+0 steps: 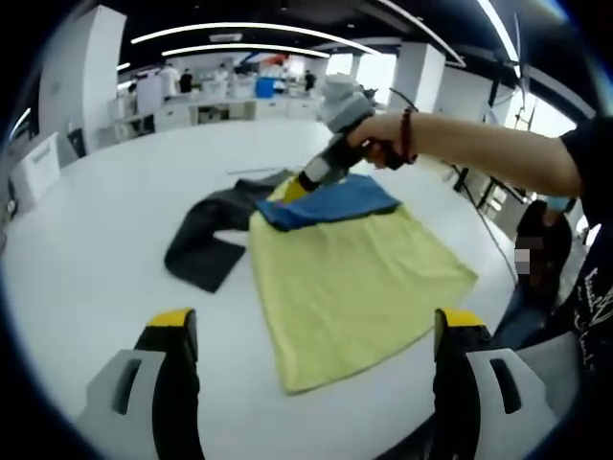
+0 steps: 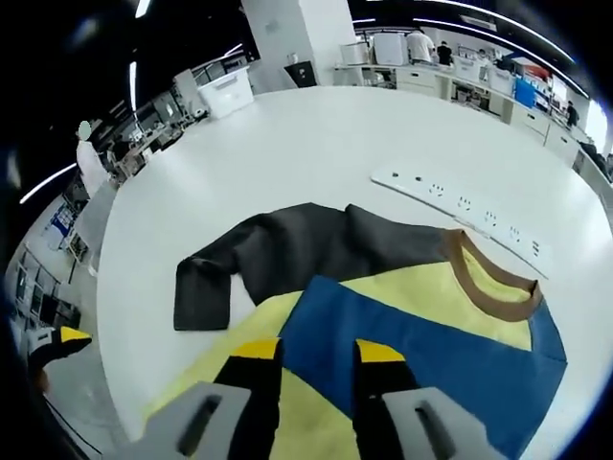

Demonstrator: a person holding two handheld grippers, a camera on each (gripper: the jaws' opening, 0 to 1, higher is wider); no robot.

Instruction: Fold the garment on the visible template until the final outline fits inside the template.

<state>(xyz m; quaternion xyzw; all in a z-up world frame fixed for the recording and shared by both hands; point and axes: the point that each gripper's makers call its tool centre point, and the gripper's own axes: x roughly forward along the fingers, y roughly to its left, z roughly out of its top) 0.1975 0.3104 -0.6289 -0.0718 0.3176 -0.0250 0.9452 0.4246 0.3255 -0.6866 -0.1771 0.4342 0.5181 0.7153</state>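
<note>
Over the garment [image 2: 383,287], right gripper [image 2: 318,356] jaws nearly closed; left gripper [image 1: 316,326] spread.

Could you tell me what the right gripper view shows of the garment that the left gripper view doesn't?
The right gripper view alone shows the brown collar and a white strip with holes on the table. The left gripper view alone shows the garment's yellow lower body spread to its hem. Both show the dark sleeve and the right gripper at the blue panel.

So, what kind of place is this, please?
Probably an open-plan lab or workshop: a large white table holding a shirt, white workbenches with people in the background, and long ceiling light strips.
</note>
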